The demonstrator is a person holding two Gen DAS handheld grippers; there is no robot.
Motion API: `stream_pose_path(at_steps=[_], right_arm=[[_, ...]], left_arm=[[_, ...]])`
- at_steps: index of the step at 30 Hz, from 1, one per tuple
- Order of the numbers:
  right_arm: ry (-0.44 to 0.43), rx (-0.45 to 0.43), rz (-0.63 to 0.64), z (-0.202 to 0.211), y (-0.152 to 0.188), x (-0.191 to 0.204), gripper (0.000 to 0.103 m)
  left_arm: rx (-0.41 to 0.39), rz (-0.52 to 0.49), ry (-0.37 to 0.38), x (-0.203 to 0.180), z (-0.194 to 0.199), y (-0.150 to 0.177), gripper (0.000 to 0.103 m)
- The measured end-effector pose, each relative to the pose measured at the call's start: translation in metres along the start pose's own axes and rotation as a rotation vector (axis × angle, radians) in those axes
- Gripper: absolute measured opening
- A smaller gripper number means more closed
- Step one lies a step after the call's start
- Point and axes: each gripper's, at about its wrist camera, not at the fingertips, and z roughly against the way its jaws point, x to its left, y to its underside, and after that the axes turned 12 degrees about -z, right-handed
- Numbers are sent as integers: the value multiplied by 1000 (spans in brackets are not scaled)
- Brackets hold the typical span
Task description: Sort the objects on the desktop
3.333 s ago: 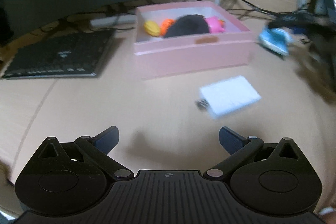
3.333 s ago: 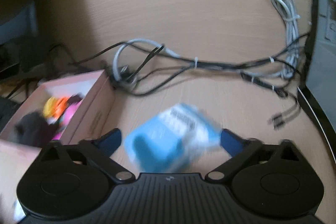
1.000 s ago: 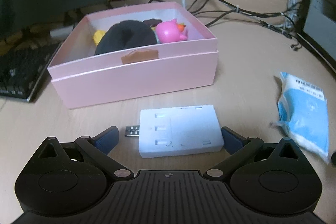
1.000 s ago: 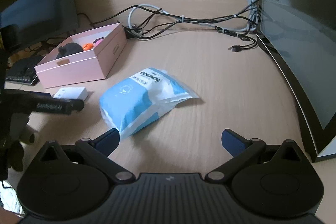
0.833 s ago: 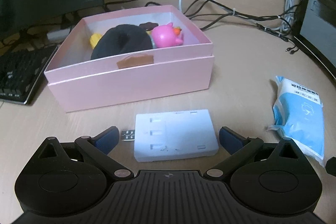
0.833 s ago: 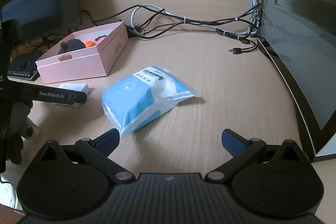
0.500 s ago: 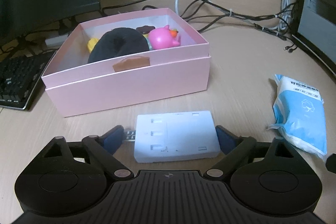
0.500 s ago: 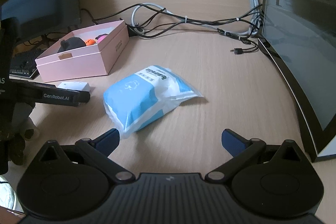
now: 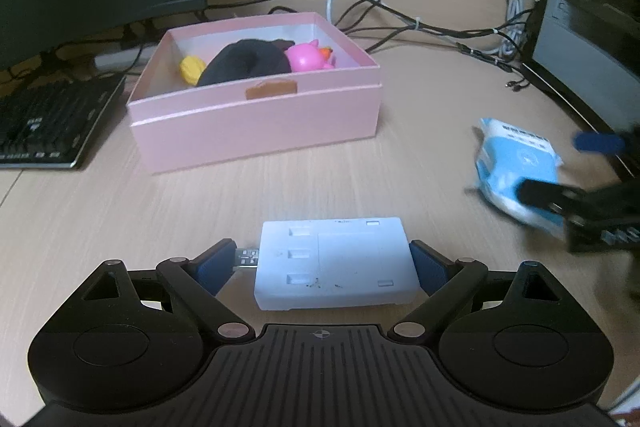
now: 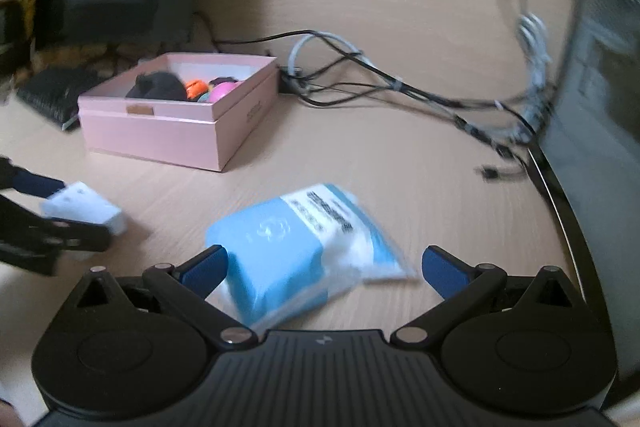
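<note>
1. The hub (image 9: 334, 263) is a flat white block with 3 small rectangular slots on its top face, some dark specks near its near edge, and a metal USB plug sticking out toward the left finger.
2. The left gripper (image 9: 323, 264) is clamped on the hub: the left blue pad presses the plug end, the right pad presses the opposite short side. The hub sits level between them, over the desk (image 9: 120, 227).
3. The pack (image 10: 304, 247) is light blue plastic with a white label and dark print, too blurred to read. It lies between the fingers of the right gripper (image 10: 322, 269), touching or just beside the left pad, well clear of the right pad; those fingers stand apart.
4. Ahead of the left fingers stands the pink box (image 9: 256, 119), open-topped, holding a black object, a pink toy and a yellow one, each partly hidden by the box wall.
5. The right wrist view is smeared by motion; the cables (image 10: 380, 87) and the dark case at the right edge are hard to make out.
6. Bare desk lies between the hub and the box, and to the right of the pack; the keyboard (image 9: 48, 123) is cut off at the left.
</note>
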Motion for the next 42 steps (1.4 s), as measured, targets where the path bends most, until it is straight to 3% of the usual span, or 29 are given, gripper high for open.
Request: stream_pose_path(at_steps=[4,9,12,15,20,24,28,38,40,42], right_arm=[[-10,4,102,-11,-5,14,103],[4,-42,-27,6,-13,16,103],[9,-8,24,0,-4,25,103],[91,14,121,-8,11,28,103],[248,20,65,-3,17,-3,103],[90,60,-102,7,5,-29,103],[31,37,-228,1,-14,-27,103],[127,103,-329,-55,-25,-17,103],[120,116,-335,-57,-23,-22,93],[90,142,-326,-55,-23,-26,66]], left_arm=[[13,12,1,-1,7,7,95],[24,37,-13,2,9,12,95],[29,39,-15,0,6,11,95],[30,22,-12,-4,2,10,95],[36,21,-3,-7,-2,9,95],[39,14,-2,-8,-2,7,95],[40,14,-7,-8,1,7,96],[33,24,-13,-3,17,14,100],[33,21,-10,-3,17,15,100],[33,20,-2,-3,16,16,101]])
